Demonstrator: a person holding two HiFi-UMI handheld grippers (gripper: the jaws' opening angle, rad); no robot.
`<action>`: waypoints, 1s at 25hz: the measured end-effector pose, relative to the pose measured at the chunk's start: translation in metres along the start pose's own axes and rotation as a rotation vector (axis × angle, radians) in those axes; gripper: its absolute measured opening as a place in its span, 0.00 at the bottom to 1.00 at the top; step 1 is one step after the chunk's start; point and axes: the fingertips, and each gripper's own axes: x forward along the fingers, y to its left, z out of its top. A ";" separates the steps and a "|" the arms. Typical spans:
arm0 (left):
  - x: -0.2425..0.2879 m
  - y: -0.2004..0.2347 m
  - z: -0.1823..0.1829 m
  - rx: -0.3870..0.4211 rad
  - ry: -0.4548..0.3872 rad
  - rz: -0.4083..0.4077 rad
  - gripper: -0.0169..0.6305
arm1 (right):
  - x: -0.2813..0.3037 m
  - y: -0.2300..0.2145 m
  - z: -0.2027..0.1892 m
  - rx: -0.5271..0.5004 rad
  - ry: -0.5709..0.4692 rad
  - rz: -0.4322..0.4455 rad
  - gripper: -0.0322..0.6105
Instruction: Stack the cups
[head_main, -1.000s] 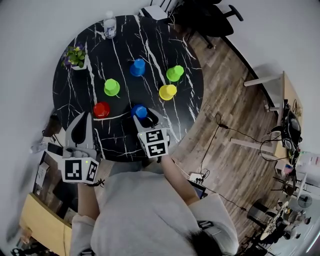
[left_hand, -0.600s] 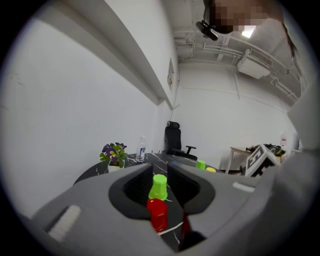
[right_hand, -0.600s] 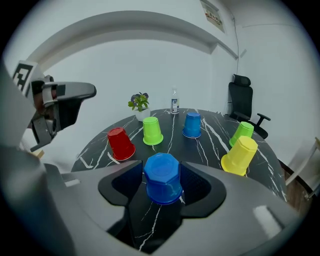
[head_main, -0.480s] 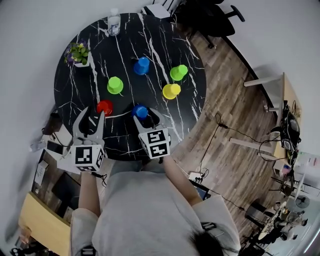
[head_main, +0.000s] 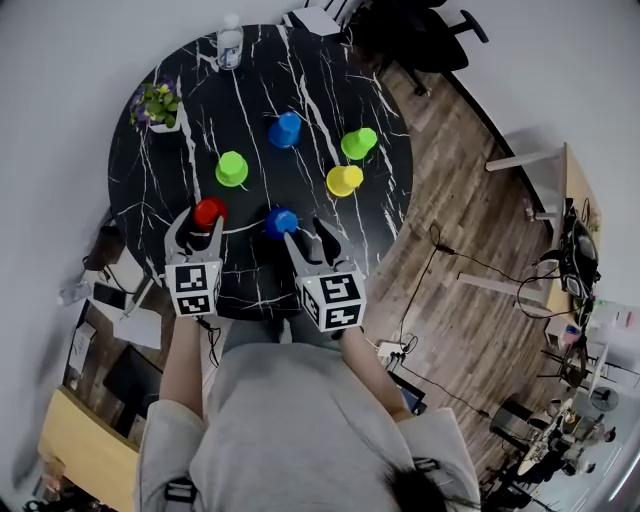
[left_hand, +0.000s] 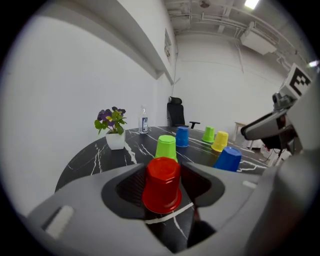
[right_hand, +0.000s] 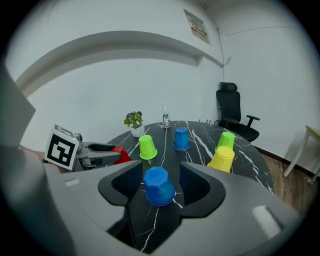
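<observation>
Overhead view of a round black marble table (head_main: 250, 90) with white veins, standing on a wooden floor (head_main: 450, 220). Six plastic cups stand upside down on it, all apart from each other and none stacked.

A person at the near edge holds a gripper in each hand. The left gripper (head_main: 197, 225) reaches over the near left part of the table, and the red cup (head_main: 209, 211) stands on the tabletop between its jaws. These jaws have just been opening and now stand wide, with a gap showing on each side of the cup, so nothing is gripped.

The right gripper (head_main: 305, 238) is also spread wide and holds nothing. In its own view the near blue cup (head_main: 281, 222) sits between the jaws without touching either pad; from above, that cup lies by the tip of the jaw nearer the red cup.

Further across the table are the left green cup (head_main: 232, 168), the far blue cup (head_main: 286, 129), the right green cup (head_main: 358, 144) and, just nearer than that one, the yellow cup (head_main: 343, 181).

A potted plant (head_main: 156, 103) with purple flowers stands at the left edge and a clear bottle (head_main: 229, 43) at the far edge. A black office chair (head_main: 420, 40) is behind the table.
</observation>
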 end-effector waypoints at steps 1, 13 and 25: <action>-0.001 -0.001 0.001 0.004 0.002 0.001 0.45 | -0.003 -0.002 0.000 0.007 -0.003 -0.006 0.39; -0.007 -0.081 0.012 0.035 -0.020 -0.156 0.44 | -0.021 -0.026 0.005 0.041 -0.043 -0.056 0.39; -0.005 -0.105 0.017 0.046 -0.030 -0.234 0.45 | -0.017 -0.085 0.000 0.108 -0.021 -0.153 0.39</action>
